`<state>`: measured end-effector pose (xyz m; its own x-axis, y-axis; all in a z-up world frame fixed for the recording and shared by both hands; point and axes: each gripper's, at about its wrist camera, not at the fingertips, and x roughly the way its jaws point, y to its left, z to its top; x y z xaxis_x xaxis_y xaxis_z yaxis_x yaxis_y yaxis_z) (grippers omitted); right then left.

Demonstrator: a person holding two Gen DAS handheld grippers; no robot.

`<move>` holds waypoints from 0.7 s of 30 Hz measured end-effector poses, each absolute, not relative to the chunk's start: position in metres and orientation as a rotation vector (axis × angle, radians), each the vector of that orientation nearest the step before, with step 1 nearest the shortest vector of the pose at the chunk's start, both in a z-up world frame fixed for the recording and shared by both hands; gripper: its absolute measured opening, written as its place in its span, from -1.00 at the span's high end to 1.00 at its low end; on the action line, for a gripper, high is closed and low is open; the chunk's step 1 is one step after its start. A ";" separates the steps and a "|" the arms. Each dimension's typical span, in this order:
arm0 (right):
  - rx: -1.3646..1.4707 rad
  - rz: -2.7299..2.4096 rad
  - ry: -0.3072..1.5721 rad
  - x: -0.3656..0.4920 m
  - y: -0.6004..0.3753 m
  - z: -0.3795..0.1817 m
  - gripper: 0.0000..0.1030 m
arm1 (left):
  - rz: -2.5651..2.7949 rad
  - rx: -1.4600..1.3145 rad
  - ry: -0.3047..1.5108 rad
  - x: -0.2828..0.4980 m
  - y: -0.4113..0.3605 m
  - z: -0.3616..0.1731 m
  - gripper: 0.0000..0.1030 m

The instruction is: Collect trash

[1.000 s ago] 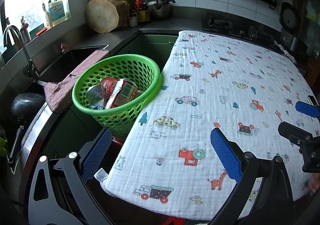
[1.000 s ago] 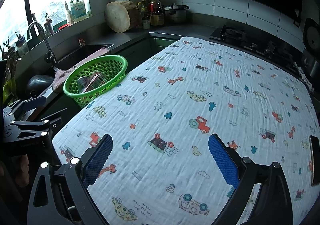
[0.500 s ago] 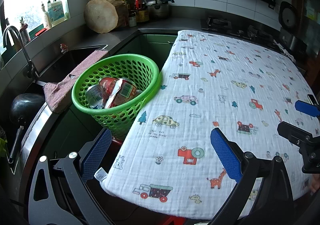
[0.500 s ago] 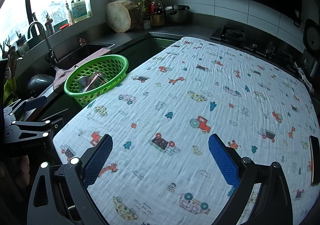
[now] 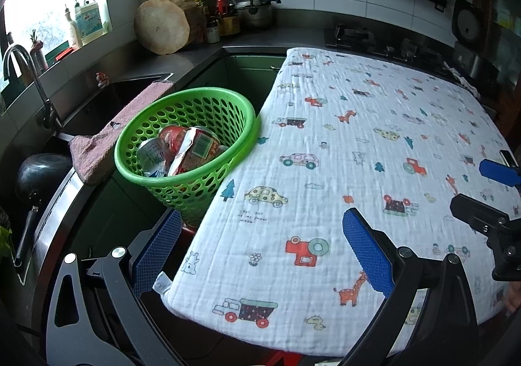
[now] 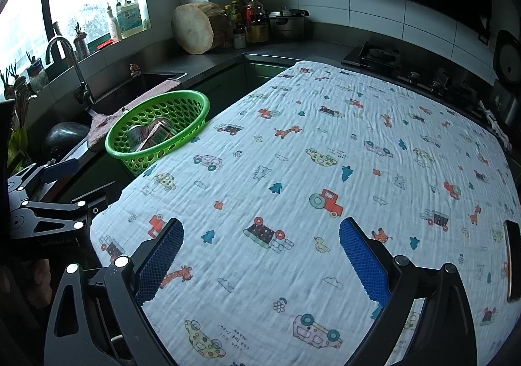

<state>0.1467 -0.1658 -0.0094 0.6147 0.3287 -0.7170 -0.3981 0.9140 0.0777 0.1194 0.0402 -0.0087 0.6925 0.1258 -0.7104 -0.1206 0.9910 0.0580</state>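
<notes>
A: Start from the tongs. What are they holding?

B: Nothing. The left tongs (image 5: 260,248) are standing wide open, blue pads well apart, hovering over the near left corner of the counter (image 5: 358,138) with only the printed cloth (image 5: 325,203) between the fingers. The right tongs (image 6: 259,257) are spread just as wide and are just as empty, hanging above the cloth nearer the middle.

A: And the trash?

B: It is sitting in the green basket (image 5: 146,167), which is resting against the left edge of the counter, ahead of and to the left of the left tongs. I am making out a crumpled wrapper (image 5: 195,151) and a silvery can (image 5: 151,151) inside. From the right wrist view the basket (image 6: 202,105) is lying well off to the far left.

A: Anything loose on the cloth?

B: I am not seeing any. A dark flat object (image 6: 513,265) is lying at the far right edge, but I cannot tell what it is.

A: So which step is this?

B: I am judging that collecting is at or near its end. The next move calls for scanning the counter for leftover pieces; if none is turning up, nothing is left to grasp.
</notes>
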 end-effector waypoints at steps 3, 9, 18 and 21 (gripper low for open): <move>-0.090 0.418 0.809 0.147 -0.166 -0.010 -0.81 | 0.133 0.012 0.778 0.118 0.038 -0.007 -0.90; -0.091 0.424 0.809 0.146 -0.162 -0.010 -0.81 | 0.135 0.015 0.765 0.117 0.037 -0.005 -0.90; -0.087 0.421 0.811 0.146 -0.161 -0.013 -0.81 | 0.116 -0.005 0.772 0.119 0.038 -0.007 -0.90; -0.087 0.419 0.812 0.146 -0.161 -0.013 -0.81 | 0.117 -0.007 0.769 0.119 0.038 -0.007 -0.90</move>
